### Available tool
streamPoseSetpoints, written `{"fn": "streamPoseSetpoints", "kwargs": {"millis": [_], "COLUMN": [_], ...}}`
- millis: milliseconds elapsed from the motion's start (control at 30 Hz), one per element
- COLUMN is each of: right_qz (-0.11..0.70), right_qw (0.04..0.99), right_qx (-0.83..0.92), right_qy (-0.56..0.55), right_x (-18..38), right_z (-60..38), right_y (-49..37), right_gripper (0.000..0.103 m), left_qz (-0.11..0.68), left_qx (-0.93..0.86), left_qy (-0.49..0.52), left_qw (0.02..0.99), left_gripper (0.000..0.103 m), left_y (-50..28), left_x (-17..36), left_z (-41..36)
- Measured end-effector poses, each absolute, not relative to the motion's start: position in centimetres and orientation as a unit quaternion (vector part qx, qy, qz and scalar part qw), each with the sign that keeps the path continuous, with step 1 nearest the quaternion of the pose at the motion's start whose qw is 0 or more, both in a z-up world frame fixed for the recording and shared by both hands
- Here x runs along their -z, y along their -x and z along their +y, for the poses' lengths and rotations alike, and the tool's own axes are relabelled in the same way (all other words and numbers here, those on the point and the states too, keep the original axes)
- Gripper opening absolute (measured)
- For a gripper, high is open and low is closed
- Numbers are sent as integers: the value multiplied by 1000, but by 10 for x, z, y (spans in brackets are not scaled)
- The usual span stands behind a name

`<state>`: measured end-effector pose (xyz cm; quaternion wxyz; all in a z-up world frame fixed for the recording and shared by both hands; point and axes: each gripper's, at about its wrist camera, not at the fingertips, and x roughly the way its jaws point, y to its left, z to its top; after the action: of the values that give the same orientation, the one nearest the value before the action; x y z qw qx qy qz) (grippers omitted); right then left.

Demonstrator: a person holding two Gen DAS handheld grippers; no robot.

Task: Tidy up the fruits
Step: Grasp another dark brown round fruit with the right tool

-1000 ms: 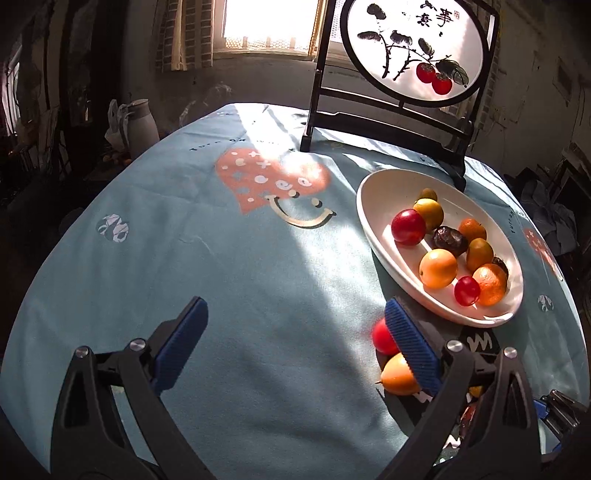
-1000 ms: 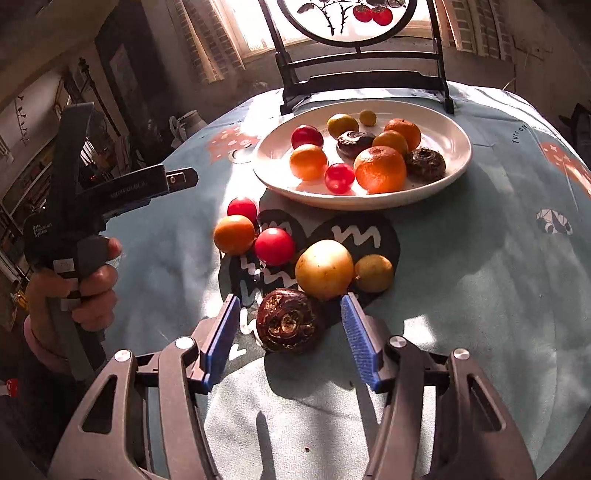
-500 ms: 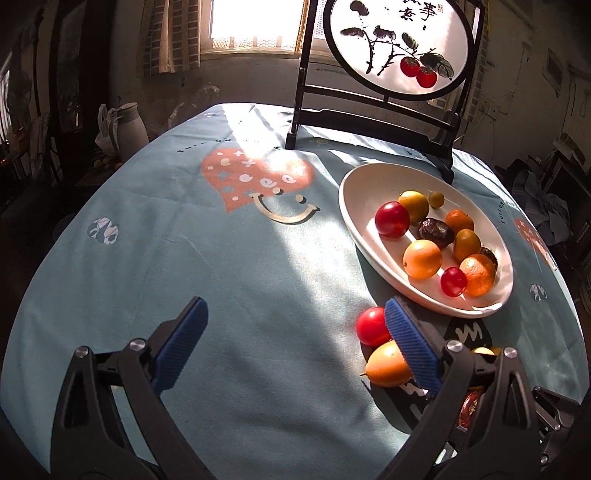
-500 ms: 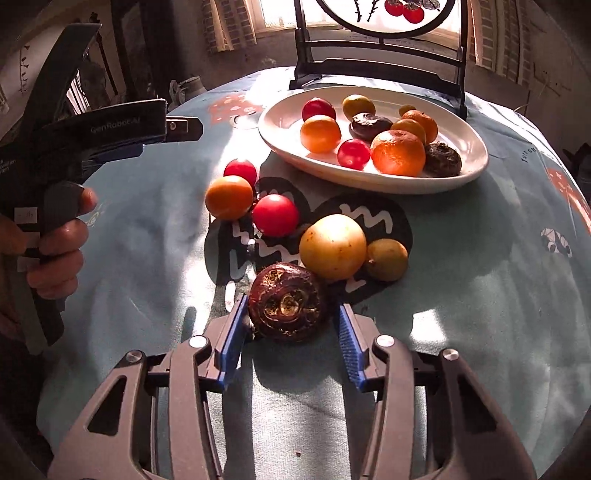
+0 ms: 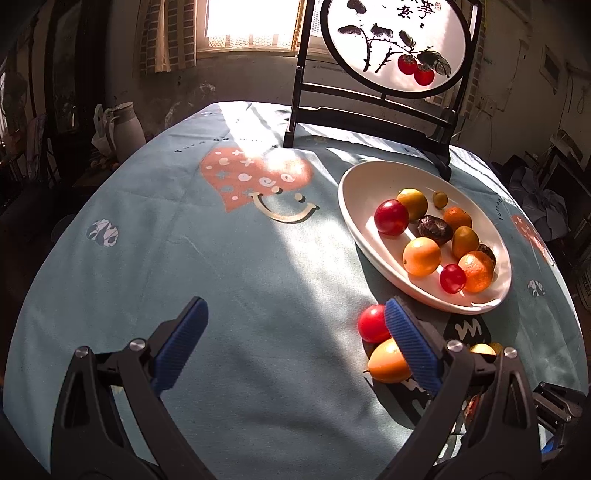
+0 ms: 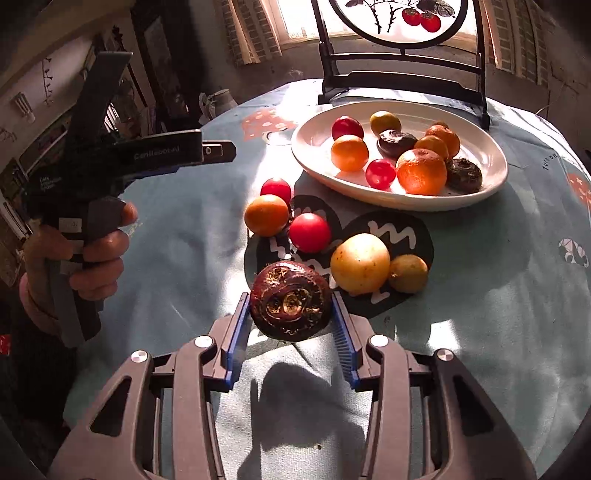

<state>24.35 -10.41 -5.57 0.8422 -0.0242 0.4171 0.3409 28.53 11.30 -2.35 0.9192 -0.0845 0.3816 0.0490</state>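
Sunlight from a curtained window (image 5: pixel 251 26) falls across a round worktop (image 5: pixel 229 280) covered in a pale blue cloth printed with a coral smiling heart (image 5: pixel 255 177) and dark scribbled hearts. At the far edge stands a black-framed round screen (image 5: pixel 399 48) painted with red fruit on a branch.

Just in front of it lies a white oval dish (image 6: pixel 491 162), already holding a red fruit, several orange and yellow-green ones, a small red one and two dark brown wrinkled ones.

On the cloth near the dish lie the loose fruits: a small red fruit (image 6: pixel 276 189), an orange fruit (image 6: pixel 266 215) touching a larger red fruit (image 6: pixel 309 232), then a big yellow fruit (image 6: pixel 360 263) with a smaller yellow-green fruit (image 6: pixel 408 273) against its side.

The right tongs (image 6: pixel 291 317) have just been closing and now grip a dark brown fruit (image 6: pixel 291 301) — both blue pads press on its sides. Its shadow lies on the cloth below it, apart from it, so it looks raised off the worktop, on the near side of the loose group.

The left tongs (image 5: pixel 295 339) stand wide open with nothing between their pads, only bare cloth — in the right wrist view they appear off to the left, held in a person's hand (image 6: pixel 92 258), clear of the fruit.
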Motion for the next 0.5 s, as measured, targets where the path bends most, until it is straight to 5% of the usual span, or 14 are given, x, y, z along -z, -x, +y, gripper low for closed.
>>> {"fn": "streamPoseSetpoints", "kwargs": {"millis": [200, 333, 500], "right_qz": [360, 370, 378], "right_qw": [882, 881, 878], "right_qx": [-303, -295, -295], "right_qy": [10, -4, -5], "right_x": [32, 33, 36], "right_z": [-127, -133, -133], "right_y": [-243, -248, -250], "right_gripper": [43, 43, 43], "left_qz": [384, 399, 415], "left_qx": [55, 101, 113], "left_qy": [12, -18, -23], "left_qw": [921, 911, 902], "left_gripper": [96, 58, 48], "left_y": [-276, -276, -280], "left_x": [27, 38, 49], "left_z": [79, 56, 50]}}
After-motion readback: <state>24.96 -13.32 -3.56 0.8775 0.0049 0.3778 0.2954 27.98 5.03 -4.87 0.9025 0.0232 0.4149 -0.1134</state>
